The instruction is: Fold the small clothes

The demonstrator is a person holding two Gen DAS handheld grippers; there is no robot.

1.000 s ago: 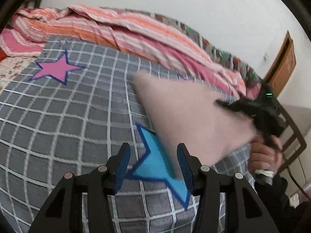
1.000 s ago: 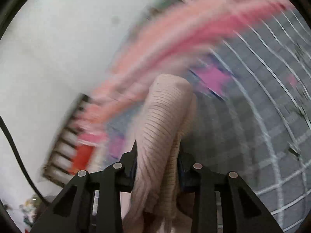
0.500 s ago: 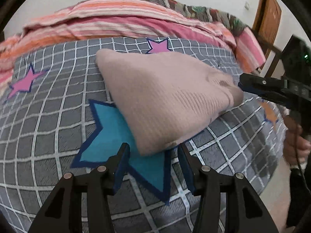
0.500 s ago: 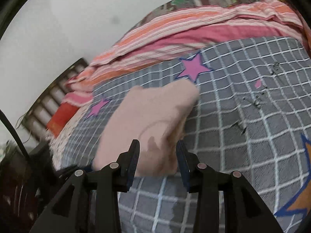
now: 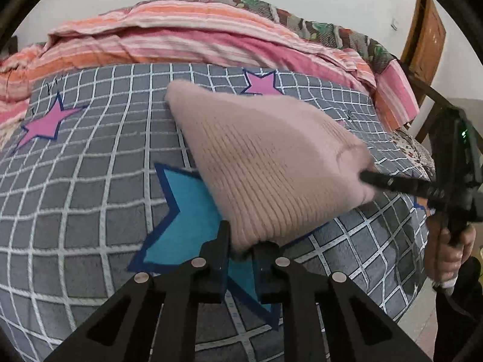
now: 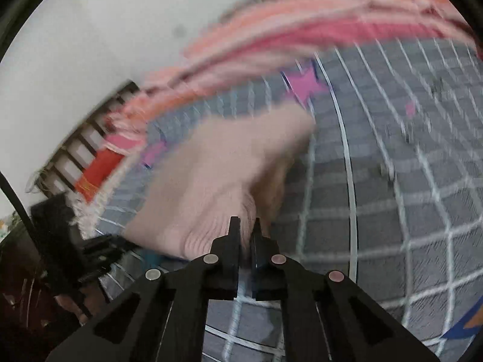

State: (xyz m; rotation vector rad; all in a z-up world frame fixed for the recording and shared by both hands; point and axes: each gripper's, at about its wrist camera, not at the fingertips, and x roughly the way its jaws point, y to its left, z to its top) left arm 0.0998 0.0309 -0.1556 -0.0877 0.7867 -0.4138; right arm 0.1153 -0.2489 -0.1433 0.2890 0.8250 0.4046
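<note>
Grey checked bedding [image 5: 75,211] with pink and blue stars fills my left wrist view, a striped quilt [image 5: 181,42] heaped along the far side against a white wall. My left gripper [image 5: 241,252] has its fingers drawn close on the near corner of the pink knit garment [image 5: 265,163], which lies straight ahead of them and runs away to the upper left, ending in a blunt far corner. Its long axis goes from that far corner down to the right, where my right gripper [image 5: 366,178] reaches in from the right side and pinches the other near corner. Between the two grips the cloth is stretched wide, so both hands are equally engaged; I judge the coming fold turns on carrying this near edge forward, away from the fingers.

From my right wrist view, blurred by motion, the right gripper [image 6: 245,238] shows its fingers almost shut with the garment [image 6: 217,175] bunched between them. The knit spreads ahead and to the left of the fingers, over the bedding [image 6: 377,211]. The left gripper [image 6: 99,259] sits low at the left, at the cloth's other corner.
</note>
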